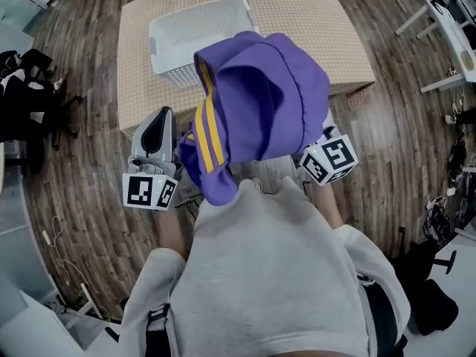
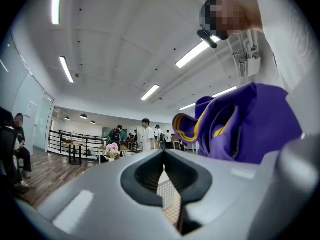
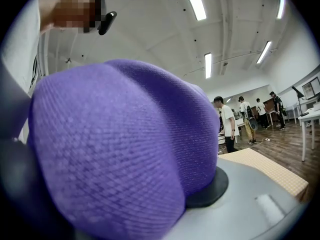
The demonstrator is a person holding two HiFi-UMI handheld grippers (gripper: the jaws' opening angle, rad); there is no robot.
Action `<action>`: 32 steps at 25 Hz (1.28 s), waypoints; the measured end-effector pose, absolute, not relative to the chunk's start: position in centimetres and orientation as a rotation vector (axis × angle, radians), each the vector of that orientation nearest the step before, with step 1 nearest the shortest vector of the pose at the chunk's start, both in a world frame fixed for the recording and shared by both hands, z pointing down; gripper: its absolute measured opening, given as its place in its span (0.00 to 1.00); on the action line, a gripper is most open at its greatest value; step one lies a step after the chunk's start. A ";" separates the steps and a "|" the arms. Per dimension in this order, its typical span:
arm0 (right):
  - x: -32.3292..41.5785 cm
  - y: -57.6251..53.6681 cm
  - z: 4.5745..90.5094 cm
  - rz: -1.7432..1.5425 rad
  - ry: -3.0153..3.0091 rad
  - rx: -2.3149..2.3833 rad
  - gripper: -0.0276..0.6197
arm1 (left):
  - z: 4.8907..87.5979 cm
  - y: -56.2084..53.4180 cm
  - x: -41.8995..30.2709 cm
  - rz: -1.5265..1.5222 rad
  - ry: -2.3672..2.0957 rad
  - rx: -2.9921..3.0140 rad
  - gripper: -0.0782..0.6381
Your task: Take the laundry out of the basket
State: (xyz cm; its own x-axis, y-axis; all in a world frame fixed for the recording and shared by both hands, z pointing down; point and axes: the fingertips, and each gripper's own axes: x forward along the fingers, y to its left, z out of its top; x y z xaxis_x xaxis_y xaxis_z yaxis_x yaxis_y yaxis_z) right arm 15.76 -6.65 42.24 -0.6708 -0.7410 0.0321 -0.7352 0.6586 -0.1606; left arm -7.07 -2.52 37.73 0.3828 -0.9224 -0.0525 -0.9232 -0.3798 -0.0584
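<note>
Right hand-held gripper (image 1: 324, 157) is clamped tight on the purple shirt (image 1: 260, 103), holding it up near the white basket (image 1: 175, 32) on the tabletop (image 1: 320, 28). Left hand-held gripper (image 1: 161, 117) is closed on nothing, just beside the shirt.

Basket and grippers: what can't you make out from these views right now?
Basket, near-right corner: in the head view the lifted purple garment covers it; laundry there unseen.
Right gripper: largely behind the garment in the head view; fabric buries its jaw tips in the right gripper view.
</note>
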 end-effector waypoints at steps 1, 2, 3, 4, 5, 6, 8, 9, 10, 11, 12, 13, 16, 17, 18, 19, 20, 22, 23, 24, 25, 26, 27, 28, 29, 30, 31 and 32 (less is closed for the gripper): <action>16.0 -6.0 42.0 -0.237 2.829 -1.254 0.49 | 37.4 -1.9 -6.8 0.018 1.701 -2.537 0.12; 16.1 -5.5 41.9 -0.228 2.831 -1.247 0.49 | 37.2 -1.4 -6.7 0.024 1.700 -2.527 0.12; 16.1 -5.0 41.8 -0.222 2.834 -1.242 0.49 | 37.0 -0.8 -6.7 0.032 1.700 -2.520 0.12; 15.9 -4.4 41.7 -0.219 2.838 -1.238 0.49 | 36.9 -0.3 -6.9 0.039 1.703 -2.516 0.12; 15.7 -3.9 41.6 -0.217 2.841 -1.235 0.49 | 36.9 0.2 -7.1 0.044 1.708 -2.513 0.12; 15.4 -3.5 41.5 -0.216 2.843 -1.232 0.49 | 36.9 0.7 -7.3 0.046 1.712 -2.514 0.12; 14.7 -2.8 41.2 -0.217 2.839 -1.223 0.49 | 36.9 1.5 -7.9 0.053 1.715 -2.515 0.12; 14.3 -2.6 41.0 -0.217 2.834 -1.217 0.49 | 36.8 1.8 -8.3 0.057 1.716 -2.514 0.12; 13.8 -2.4 40.9 -0.219 2.829 -1.213 0.49 | 36.7 2.1 -8.8 0.058 1.721 -2.512 0.12; 13.4 -2.1 40.8 -0.226 2.828 -1.214 0.49 | 36.6 2.5 -9.2 0.059 1.726 -2.511 0.12; 13.0 -1.7 40.9 -0.236 2.830 -1.217 0.49 | 36.5 2.9 -9.5 0.060 1.729 -2.514 0.12; 12.6 -1.3 40.9 -0.246 2.831 -1.221 0.49 | 36.4 3.3 -9.8 0.060 1.728 -2.517 0.12; 11.3 -0.6 40.9 -0.260 2.831 -1.218 0.49 | 36.1 4.0 -10.9 0.048 1.722 -2.511 0.12; 11.0 -0.5 41.0 -0.260 2.831 -1.217 0.49 | 36.1 4.2 -11.3 0.045 1.723 -2.509 0.12; 10.7 -0.4 41.1 -0.258 2.832 -1.215 0.49 | 36.2 4.4 -11.5 0.046 1.722 -2.510 0.12; 10.5 -0.2 41.1 -0.252 2.834 -1.214 0.49 | 36.2 4.5 -11.7 0.048 1.718 -2.512 0.12; 10.3 0.0 41.1 -0.245 2.836 -1.213 0.49 | 36.2 4.6 -11.9 0.052 1.715 -2.514 0.12; 9.9 0.3 41.2 -0.235 2.842 -1.209 0.49 | 36.2 4.8 -12.2 0.067 1.713 -2.516 0.12; 9.8 0.4 41.1 -0.231 2.842 -1.206 0.49 | 36.1 4.9 -12.2 0.077 1.712 -2.519 0.12; 9.7 0.5 41.1 -0.228 2.841 -1.202 0.49 | 36.1 5.0 -12.1 0.084 1.708 -2.522 0.12; 9.7 0.6 41.0 -0.226 2.839 -1.201 0.49 | 36.0 5.0 -12.0 0.089 1.701 -2.526 0.12; 9.7 0.6 40.9 -0.223 2.837 -1.202 0.49 | 36.0 5.0 -11.8 0.091 1.692 -2.532 0.12; 9.8 0.6 40.7 -0.219 2.835 -1.204 0.49 | 36.0 5.0 -11.5 0.094 1.683 -2.538 0.12; 9.8 0.5 40.7 -0.216 2.833 -1.205 0.49 | 36.0 5.0 -11.4 0.097 1.677 -2.542 0.12; 9.8 0.5 40.6 -0.214 2.832 -1.204 0.49 | 35.9 5.0 -11.2 0.098 1.672 -2.544 0.12; 9.8 0.5 40.6 -0.210 2.831 -1.204 0.49 | 35.9 5.1 -11.2 0.098 1.669 -2.543 0.12; 9.7 0.5 40.6 -0.207 2.830 -1.203 0.49 | 35.8 5.2 -11.2 0.099 1.668 -2.542 0.12; 9.7 0.6 40.5 -0.204 2.829 -1.203 0.49 | 35.7 5.4 -11.3 0.101 1.666 -2.540 0.12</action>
State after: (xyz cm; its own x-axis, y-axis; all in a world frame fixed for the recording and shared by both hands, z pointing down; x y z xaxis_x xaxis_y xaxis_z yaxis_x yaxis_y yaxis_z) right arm 9.67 0.60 40.52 -0.6937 -0.7202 -0.0041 -0.7122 0.6868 -0.1455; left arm -11.27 5.35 35.69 0.3983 -0.9105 -0.1111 -0.9173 -0.3953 -0.0490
